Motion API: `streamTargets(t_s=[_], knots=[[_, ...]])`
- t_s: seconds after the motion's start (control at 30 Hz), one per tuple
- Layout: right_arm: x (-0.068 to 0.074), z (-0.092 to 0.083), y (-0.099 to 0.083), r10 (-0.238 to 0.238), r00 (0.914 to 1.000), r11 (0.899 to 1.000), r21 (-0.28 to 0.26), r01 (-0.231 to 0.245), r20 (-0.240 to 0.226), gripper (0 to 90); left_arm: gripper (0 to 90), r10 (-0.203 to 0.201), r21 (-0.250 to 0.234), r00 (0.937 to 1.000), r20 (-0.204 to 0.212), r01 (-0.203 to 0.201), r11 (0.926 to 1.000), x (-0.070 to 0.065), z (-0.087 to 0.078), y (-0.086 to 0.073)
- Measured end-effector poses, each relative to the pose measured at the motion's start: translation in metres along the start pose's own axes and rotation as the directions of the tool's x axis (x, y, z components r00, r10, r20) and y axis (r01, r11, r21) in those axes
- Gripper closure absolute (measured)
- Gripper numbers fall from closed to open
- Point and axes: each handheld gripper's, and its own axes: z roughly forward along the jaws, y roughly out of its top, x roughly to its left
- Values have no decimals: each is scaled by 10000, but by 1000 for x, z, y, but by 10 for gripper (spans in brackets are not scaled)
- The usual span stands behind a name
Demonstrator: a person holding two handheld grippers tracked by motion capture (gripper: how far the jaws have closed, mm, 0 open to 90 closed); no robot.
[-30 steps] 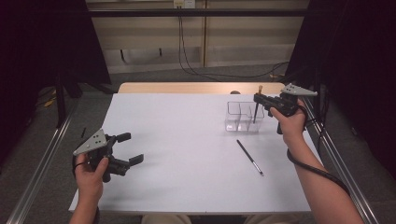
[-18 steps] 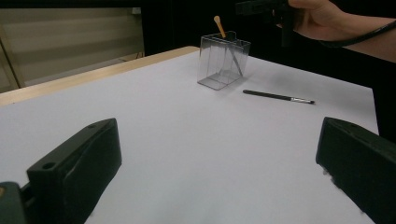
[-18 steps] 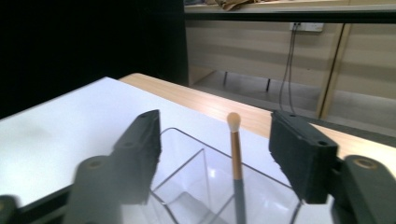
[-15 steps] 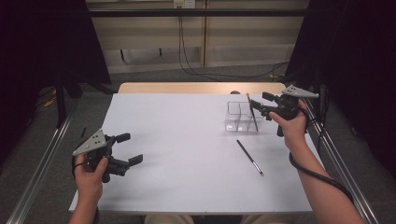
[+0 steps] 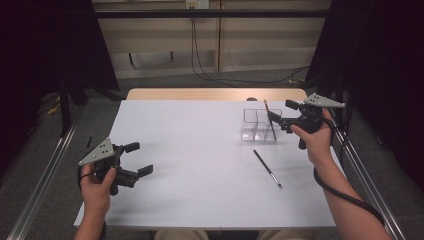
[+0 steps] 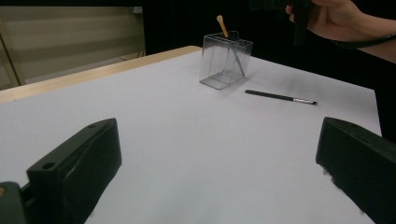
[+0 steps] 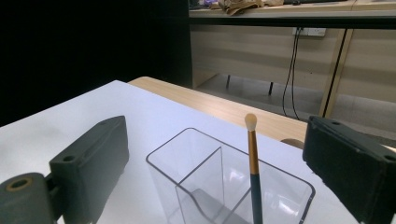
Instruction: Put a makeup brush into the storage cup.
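High view. Right gripper [image 5: 282,116] stood at the far right of the table [image 5: 200,150], level with the clear holder [image 5: 258,125]. A second before, it had held the brush [image 5: 270,121] upright over the holder; now the brush stood in the holder's right compartment, leaning, tuft end up, just ahead of the fingertips and no longer pinched. The jaws had just been opening, with nothing left between them. Judged: one brush delivered. A second brush [image 5: 267,168] lay flat on the table, nearer the person than the holder, below and left of the right gripper's fingers, untouched; it looked like the next item. Left gripper [image 5: 141,159] rested near the front left, jaws apart and empty, well apart from both brushes.

Left gripper view. Left gripper [image 6: 217,154] jaws stood wide, bare table between them. Holder [image 6: 225,60] far beyond the fingertips, brush [image 6: 230,46] tilted inside it, pale tip above the rim. Second brush [image 6: 280,96] lay just beside the holder, dark handle, silver ferrule.

Right gripper view. Right gripper [image 7: 217,149] jaws spread, one on either side of the holder [image 7: 229,186] without touching. Brush [image 7: 252,163] midway between the fingers: cream tuft, gold ferrule, dark handle, foot in the nearer-right compartment. Holder: clear plastic, rounded corners, one divider.
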Motion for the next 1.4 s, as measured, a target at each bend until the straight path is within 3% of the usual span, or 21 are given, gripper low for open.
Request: streamTargets(t_s=[0.37,1.4], knots=[[5,-20,-6,-63,9999,10000,-26,62,-103,58,2,0,17,10000,-71,1,10000,0,0,0],[18,-53,-36,-258,9993,9990,367,268,-288,33,2,-36,-219,9998,-172,33,9998,-2,-6,1]])
